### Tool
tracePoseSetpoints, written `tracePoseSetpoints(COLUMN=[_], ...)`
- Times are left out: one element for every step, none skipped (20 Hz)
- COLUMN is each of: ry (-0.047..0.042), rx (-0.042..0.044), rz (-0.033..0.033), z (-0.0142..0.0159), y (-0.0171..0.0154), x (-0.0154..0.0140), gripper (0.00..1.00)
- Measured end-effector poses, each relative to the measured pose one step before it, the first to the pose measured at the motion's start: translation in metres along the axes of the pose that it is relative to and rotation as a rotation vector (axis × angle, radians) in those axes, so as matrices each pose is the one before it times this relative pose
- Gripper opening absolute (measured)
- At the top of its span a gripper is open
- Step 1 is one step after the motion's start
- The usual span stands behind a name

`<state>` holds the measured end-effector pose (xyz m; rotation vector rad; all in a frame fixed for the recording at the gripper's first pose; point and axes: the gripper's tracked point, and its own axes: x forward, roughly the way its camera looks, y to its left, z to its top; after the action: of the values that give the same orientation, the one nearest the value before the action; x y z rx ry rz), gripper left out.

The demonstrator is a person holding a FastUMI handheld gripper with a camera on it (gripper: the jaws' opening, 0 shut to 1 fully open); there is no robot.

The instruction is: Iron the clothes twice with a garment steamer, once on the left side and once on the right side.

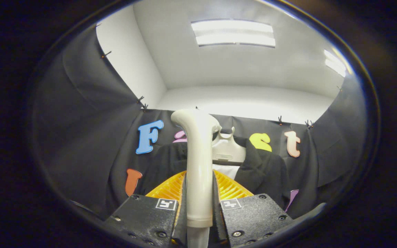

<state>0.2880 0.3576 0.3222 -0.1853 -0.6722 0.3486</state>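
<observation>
Jaws are pinching the garment steamer [198,172] by its handle, one finger pressing each side, gripper [199,206] closing firmly around the pale shaft. Steamer's long axis is running straight out from between the fingers toward 12 o'clock, with the bent head at the far end curving off toward 1 o'clock. Garment is a dark jacket [264,172] hanging on a pale hanger [227,150] against the booth wall, sitting beyond the steamer head, centred slightly toward 1 o'clock of the shaft. Jacket's left shoulder is showing at about 11 o'clock of the fingers, right shoulder and lapel at about 1 to 2 o'clock; a light inner panel is showing between the lapels just right of the shaft. Steamer head is appearing level with the hanger top, but I cannot tell whether it is touching the fabric. My read: the next pass is turning on shifting the head sideways onto one jacket half, then stroking down its length; no pass looks underway yet.
</observation>
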Motion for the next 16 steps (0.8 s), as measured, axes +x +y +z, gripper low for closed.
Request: tracePoseSetpoints(ry=[0.01528,0.01547,0.01463,0.01181,0.01494,0.01547,0.01170,0.00240,-0.00311,-0.00073,0.00278,0.00375,0.00495,0.00551,0.00586,0.00739], rx=[-0.00748,-0.00623,-0.01149,-0.01199,-0.01610,-0.01228,-0.00966,-0.00652,-0.00874,-0.01056,-0.00945,-0.00255,0.00113,0.00003,0.00034,-0.00024], rz=[-0.01130,-0.00822,-0.00654,-0.00304,-0.00061,0.00154,-0.00011,-0.00144,-0.00024,0.00127,0.00040,0.00240,0.00149,0.00079,0.00029,0.00140], z=[-0.00352,-0.00494,-0.00452,-0.00229,-0.00369,-0.00508,-0.00323,-0.00201,0.00006,-0.00152,-0.00125,-0.00102,-0.00113,-0.00175,-0.00161,-0.00203], y=[-0.00138,0.00039,-0.00009,-0.00060,0.00005,-0.00062,-0.00035,0.00065,-0.00014,-0.00030,-0.00147,-0.00071,-0.00053,0.00027,-0.00009,-0.00042], x=[0.00079,0.00235,0.00142,0.00111,0.00085,-0.00061,-0.00231,-0.00104,-0.00123,0.00164,0.00067,-0.00142,-0.00135,-0.00372,-0.00307,-0.00215], gripper=[0.33,0.33,0.33,0.33,0.33,0.33,0.33,0.33,0.33,0.33,0.33,0.33,0.33,0.33,0.33,0.33])
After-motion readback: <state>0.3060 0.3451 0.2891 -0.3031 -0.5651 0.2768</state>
